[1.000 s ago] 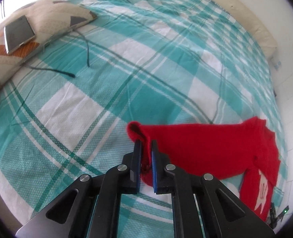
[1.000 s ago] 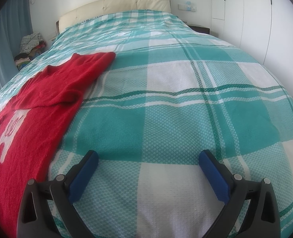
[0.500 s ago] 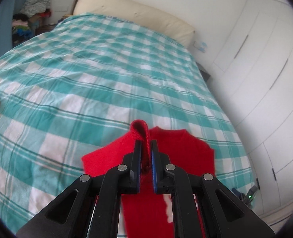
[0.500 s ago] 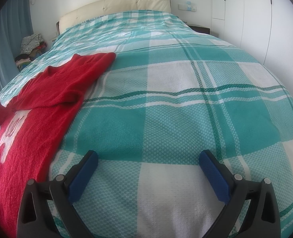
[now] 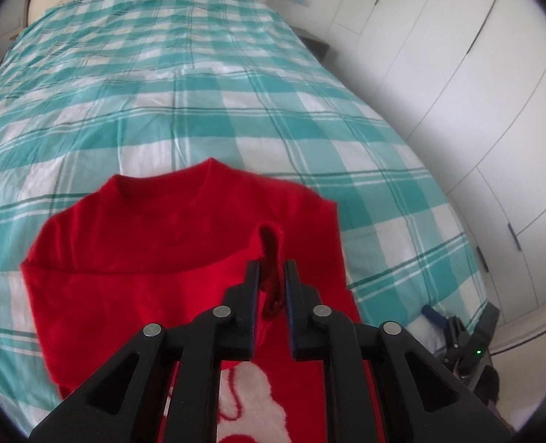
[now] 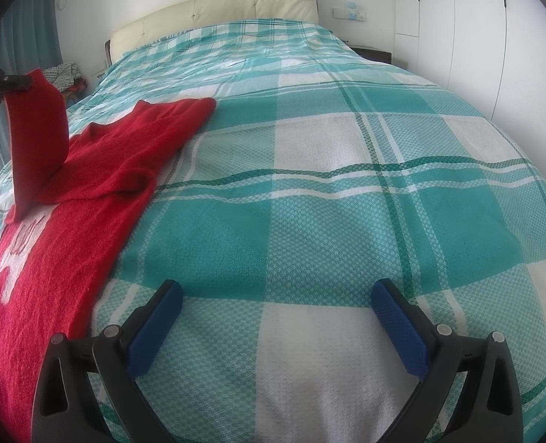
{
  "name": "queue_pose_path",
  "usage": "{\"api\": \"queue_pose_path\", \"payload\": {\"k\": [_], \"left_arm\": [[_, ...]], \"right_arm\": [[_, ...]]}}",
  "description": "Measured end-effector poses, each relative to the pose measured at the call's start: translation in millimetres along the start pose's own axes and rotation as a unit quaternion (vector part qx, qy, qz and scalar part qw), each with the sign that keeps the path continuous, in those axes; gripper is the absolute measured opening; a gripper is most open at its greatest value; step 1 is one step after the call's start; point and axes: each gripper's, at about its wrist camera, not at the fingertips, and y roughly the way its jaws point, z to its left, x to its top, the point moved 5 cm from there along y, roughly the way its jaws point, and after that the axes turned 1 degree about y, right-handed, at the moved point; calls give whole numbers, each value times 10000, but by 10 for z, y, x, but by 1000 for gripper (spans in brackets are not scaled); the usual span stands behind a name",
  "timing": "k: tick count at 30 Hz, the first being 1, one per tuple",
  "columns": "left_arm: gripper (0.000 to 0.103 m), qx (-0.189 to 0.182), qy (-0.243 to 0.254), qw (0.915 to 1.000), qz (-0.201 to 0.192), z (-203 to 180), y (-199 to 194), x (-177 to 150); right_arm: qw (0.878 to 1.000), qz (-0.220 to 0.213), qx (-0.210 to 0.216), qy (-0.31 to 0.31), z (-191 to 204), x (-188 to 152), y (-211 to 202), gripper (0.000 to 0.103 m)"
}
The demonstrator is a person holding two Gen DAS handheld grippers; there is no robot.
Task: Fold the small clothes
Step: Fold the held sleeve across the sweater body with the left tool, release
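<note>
The red knit sweater (image 5: 154, 258) lies flat across the near end of the bed (image 5: 199, 92), neck toward the headboard, a white motif on its chest. I judge it soft, light and limp: it will drape and sag wherever I lift it, and the fuzzy knit should grip rather than slip, so nothing here is fragile. One sleeve (image 5: 213, 269) is laid across the chest, and its ribbed cuff (image 5: 271, 258) stands up as a loop between the fingers of my left tool (image 5: 273, 269). Those jaws are parting now, only a narrow gap so far, and the pads look to be coming off the cuff, though it has not dropped away. In my right view the same sleeve (image 6: 36, 136) hangs from that tool as a raised flap above the body of the sweater.

For the next hold I would pinch at edges with some body: a cuff, the shoulder seam, or the hem, taking a small bite so the layers beneath do not drag along. The other sleeve (image 6: 154, 125) stretches toward the headboard and looks the likely next grip.

My right tool (image 6: 273, 317) hovers wide apart and empty over the checked bedspread (image 6: 328, 184), beside the sweater.

There are no containers in view.
</note>
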Motion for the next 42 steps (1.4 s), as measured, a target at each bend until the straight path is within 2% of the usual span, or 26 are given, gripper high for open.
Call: {"api": "queue_pose_path", "payload": {"k": [1, 2, 3, 6, 10, 12, 15, 17, 21, 24, 26, 28, 29, 30, 32, 36, 42], "left_arm": [[57, 105, -27, 9998, 136, 0, 89, -40], [67, 170, -78, 9997, 185, 18, 116, -93], [72, 198, -96, 9997, 131, 42, 95, -138], [75, 310, -138, 9994, -36, 248, -122, -282], [95, 951, -547, 9933, -368, 866, -492, -546], [95, 1294, -774, 9881, -312, 1249, -587, -751], [95, 1718, -1113, 9788, 42, 1784, -575, -1097], [95, 1846, -1223, 9751, 146, 1981, -574, -1322], [95, 1596, -1160, 9800, 245, 1928, -417, -1579], [95, 1828, -981, 9782, 48, 1826, -245, -1527], [93, 2277, -1139, 9670, -50, 1919, -145, -1482], [94, 2853, -1594, 9451, 21, 2133, -108, -1531], [95, 2849, -1883, 9399, -15, 2221, -126, -1573], [96, 2774, -2067, 9382, -68, 2273, -161, -1609], [96, 2787, -2071, 9378, -28, 2302, -231, -1663], [94, 2637, -2031, 9430, 7, 2243, -498, -1822], [95, 1937, -2135, 9570, -330, 1993, -940, -2105]], "right_arm": [[10000, 0, 2, 1, 1, 0, 0, 101], [10000, 0, 3, 1, -2, 0, 0, 101], [10000, 1, 2, 1, -4, 1, 0, 101], [10000, 1, 5, 2, 0, 0, -1, 101], [10000, 7, -7, -7, 1, -2, 0, 102], [10000, 13, -17, -18, -2, -8, 1, 102], [10000, 19, -34, -32, -6, -11, 4, 102], [10000, 18, -44, -39, -2, -16, 1, 102], [10000, 19, -49, -43, -6, -13, 4, 102], [10000, 18, -46, -43, -7, -12, 3, 102], [10000, 15, -42, -39, -6, -13, 1, 102], [10000, 8, -33, -30, -9, -13, 2, 102], [10000, 6, -26, -24, -18, -6, 8, 102], [10000, 2, -19, -20, -19, -7, 7, 102], [10000, -1, -6, -11, -25, -8, 7, 102], [10000, 19, -22, -24, -30, -4, 13, 102], [10000, 39, -50, -46, -28, -1, 11, 102]]}}
